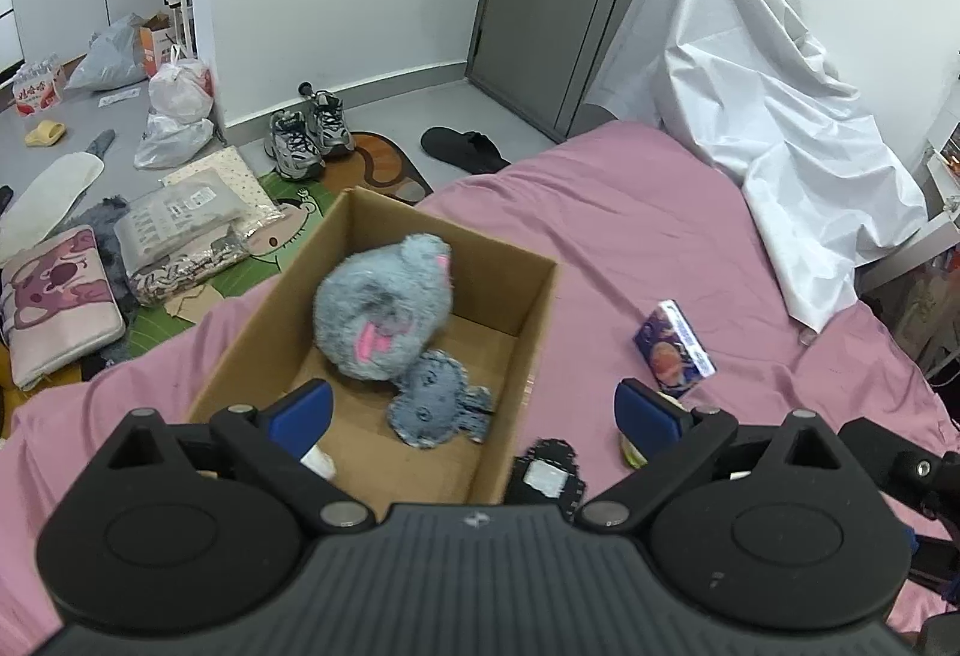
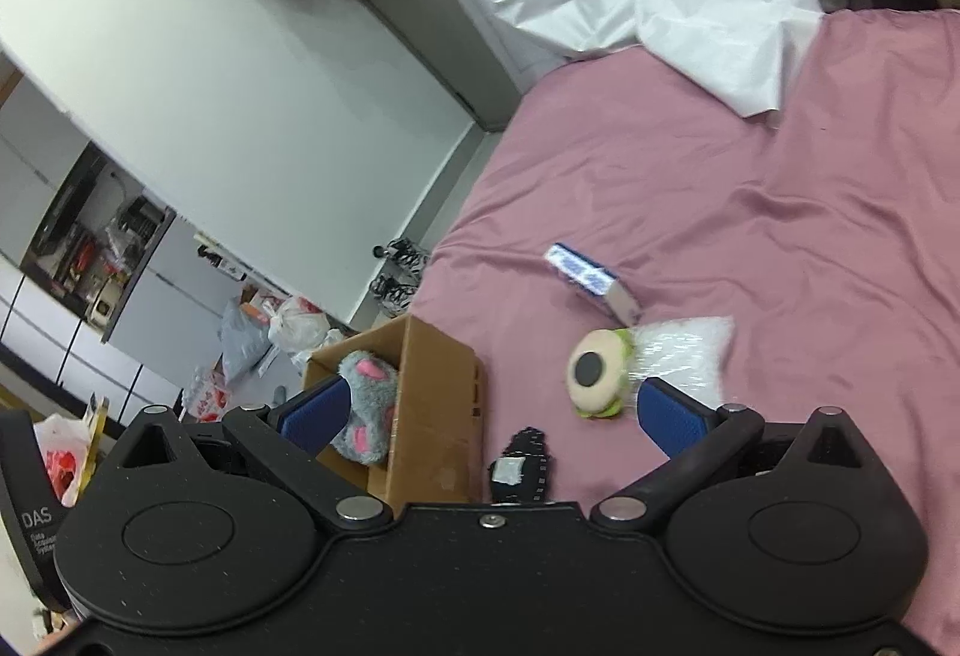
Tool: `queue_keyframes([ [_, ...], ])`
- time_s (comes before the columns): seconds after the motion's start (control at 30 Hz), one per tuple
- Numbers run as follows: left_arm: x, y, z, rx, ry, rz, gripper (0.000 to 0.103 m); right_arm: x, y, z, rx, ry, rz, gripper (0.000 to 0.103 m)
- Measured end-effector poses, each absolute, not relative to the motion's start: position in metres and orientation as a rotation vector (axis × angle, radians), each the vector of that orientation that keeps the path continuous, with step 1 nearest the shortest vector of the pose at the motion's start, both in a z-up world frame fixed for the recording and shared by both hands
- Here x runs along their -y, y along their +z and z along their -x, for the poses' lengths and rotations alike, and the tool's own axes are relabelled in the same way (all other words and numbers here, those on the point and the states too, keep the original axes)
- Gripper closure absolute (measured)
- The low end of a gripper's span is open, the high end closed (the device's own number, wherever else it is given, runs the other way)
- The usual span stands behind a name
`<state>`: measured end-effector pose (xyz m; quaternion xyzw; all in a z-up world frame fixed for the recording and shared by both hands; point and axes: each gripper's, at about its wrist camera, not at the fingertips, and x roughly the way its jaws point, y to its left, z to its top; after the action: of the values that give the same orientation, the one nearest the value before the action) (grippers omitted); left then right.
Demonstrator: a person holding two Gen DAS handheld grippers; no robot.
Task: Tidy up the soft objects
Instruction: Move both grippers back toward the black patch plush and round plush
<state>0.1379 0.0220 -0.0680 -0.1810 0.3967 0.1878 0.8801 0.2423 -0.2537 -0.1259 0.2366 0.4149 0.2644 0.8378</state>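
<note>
An open cardboard box (image 1: 528,332) sits on the pink bed (image 1: 630,236). Inside it lie a fluffy grey plush with pink ears (image 1: 384,314) and a flat grey plush piece (image 1: 432,404). My left gripper (image 1: 474,410) is open and empty above the box's near end. In the right wrist view the box (image 2: 438,404) and the grey plush (image 2: 369,404) show at lower left. My right gripper (image 2: 492,413) is open and empty. A round cream and green plush with a black eye (image 2: 597,374), partly in clear wrap, lies on the bed just beyond the right finger.
A small blue packet (image 1: 675,347) and a black patch with a white label (image 1: 546,476) lie on the bed beside the box. A white sheet (image 1: 750,86) covers something at the bed's far end. Shoes (image 1: 309,134), bags and cushions clutter the floor at left.
</note>
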Motion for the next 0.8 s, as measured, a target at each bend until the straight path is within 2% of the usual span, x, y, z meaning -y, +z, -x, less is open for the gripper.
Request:
queue_keyframes([
  [0.63, 0.032, -0.081, -0.159, -0.893, 0.400, 0.366, 0.003, 0.309, -0.167, -0.268, -0.944, 0.450, -0.710, 0.000],
  [0.8, 0.046, -0.089, -0.163, -0.899, 0.397, 0.368, 0.004, 0.313, -0.182, -0.274, -0.972, 0.414, -0.747, 0.006],
])
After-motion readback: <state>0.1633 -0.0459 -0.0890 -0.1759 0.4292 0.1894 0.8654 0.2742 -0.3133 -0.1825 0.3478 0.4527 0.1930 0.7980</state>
